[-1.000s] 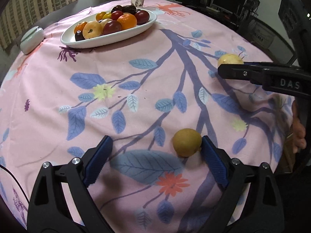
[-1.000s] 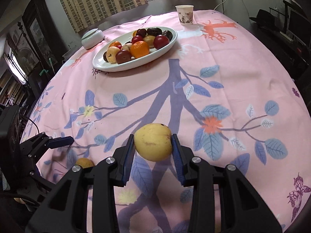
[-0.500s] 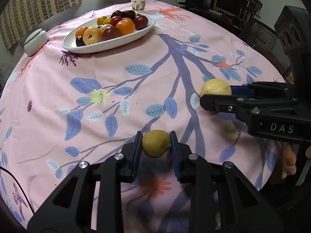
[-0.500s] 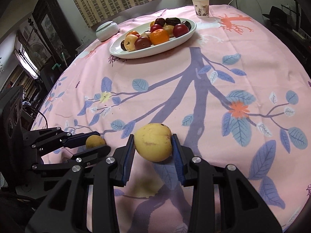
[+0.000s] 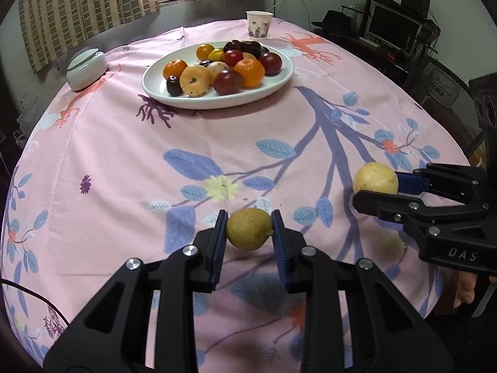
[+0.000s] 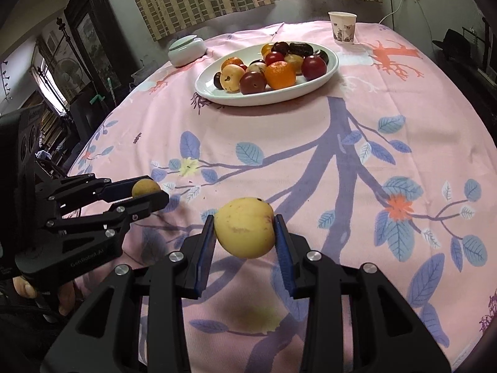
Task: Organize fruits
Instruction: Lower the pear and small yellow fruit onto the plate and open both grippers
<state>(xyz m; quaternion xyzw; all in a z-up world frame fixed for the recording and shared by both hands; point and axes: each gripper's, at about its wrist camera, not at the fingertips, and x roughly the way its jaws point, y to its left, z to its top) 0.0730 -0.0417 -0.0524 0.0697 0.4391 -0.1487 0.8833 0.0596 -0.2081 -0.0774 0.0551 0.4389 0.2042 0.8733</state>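
Note:
My left gripper (image 5: 248, 231) is shut on a small brownish-yellow fruit (image 5: 249, 229), lifted off the pink cloth. A larger pale yellow fruit (image 6: 244, 231) is clamped in my right gripper (image 6: 244, 233), also raised above the table. In the left wrist view the right gripper (image 5: 377, 188) shows at the right with its yellow fruit (image 5: 375, 177). The right wrist view has the left gripper (image 6: 149, 191) at the left with the small fruit (image 6: 145, 187). An oval white plate (image 5: 276, 82) (image 6: 323, 80) at the far side holds several fruits: oranges, red plums, dark ones.
A round table under a pink flowered cloth (image 5: 124, 155) fills both views. A lidded pale-green jar (image 5: 86, 67) stands left of the plate, a paper cup (image 5: 259, 23) behind it. Monitors and shelves (image 5: 391, 28) lie beyond the right edge; a dark cabinet (image 6: 90, 31) stands at the left.
My left gripper shut on the small fruit that lay on the cloth and lifted it. Both grippers, each with its fruit, moved up and toward the plate.

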